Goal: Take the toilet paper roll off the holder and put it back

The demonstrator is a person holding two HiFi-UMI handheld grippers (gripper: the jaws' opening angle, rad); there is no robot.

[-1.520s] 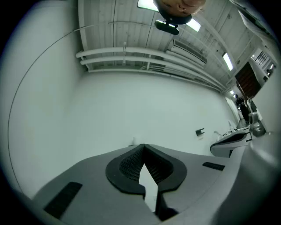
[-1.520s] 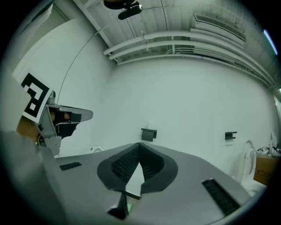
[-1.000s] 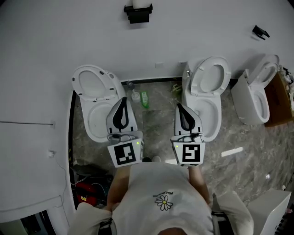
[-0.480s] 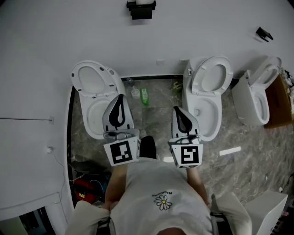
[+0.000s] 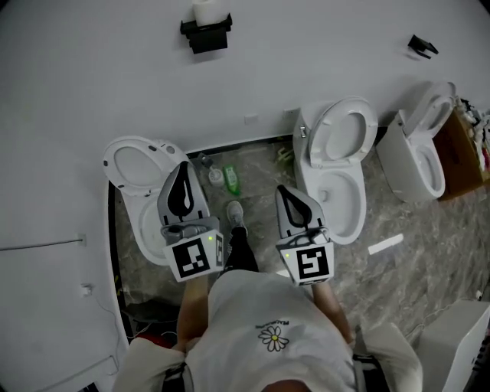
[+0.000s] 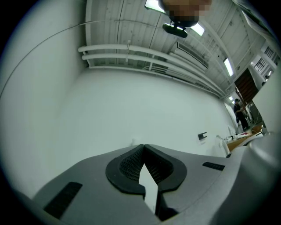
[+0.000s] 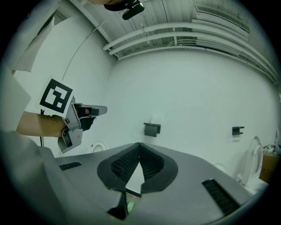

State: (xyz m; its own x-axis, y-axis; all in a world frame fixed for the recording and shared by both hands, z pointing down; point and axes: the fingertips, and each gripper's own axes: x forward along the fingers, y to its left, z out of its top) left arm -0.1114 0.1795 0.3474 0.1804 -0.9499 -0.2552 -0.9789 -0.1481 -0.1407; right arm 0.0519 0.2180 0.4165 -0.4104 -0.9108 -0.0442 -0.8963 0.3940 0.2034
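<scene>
1. Head view puts the toilet paper roll (image 5: 205, 11) upright on top of the black holder (image 5: 207, 34). The holder is fixed to the wall (image 5: 321, 61), well above the wall's bottom edge, and the roll is well apart from both your tools.
2. Your left gripper (image 5: 184, 174) and right gripper (image 5: 285, 196) both have their jaws pressed together at the tips with nothing between them. If you arrive like that, the closed tips will likely poke the roll and tip it off the holder, so spread the jaws before you get close.
3. A white roll against a white wall gives little contrast. You could misjudge its edge and clamp the holder's black bracket instead.
4. A roll that slips will probably drop towards the open toilet (image 5: 142, 178) below and to the left, or onto the floor among the bottles (image 5: 223, 178) by the wall's bottom edge.
5. A second black holder (image 5: 421, 46) sits further right on the wall, so don't drift to the wrong one.
6. In the head view the roll's top is cut off by the frame, so you cannot tell how full it is.
7. In the right gripper view the holder (image 7: 152, 128) is small and the roll barely shows. The left gripper view shows only bare wall ahead and no roll at all.
</scene>
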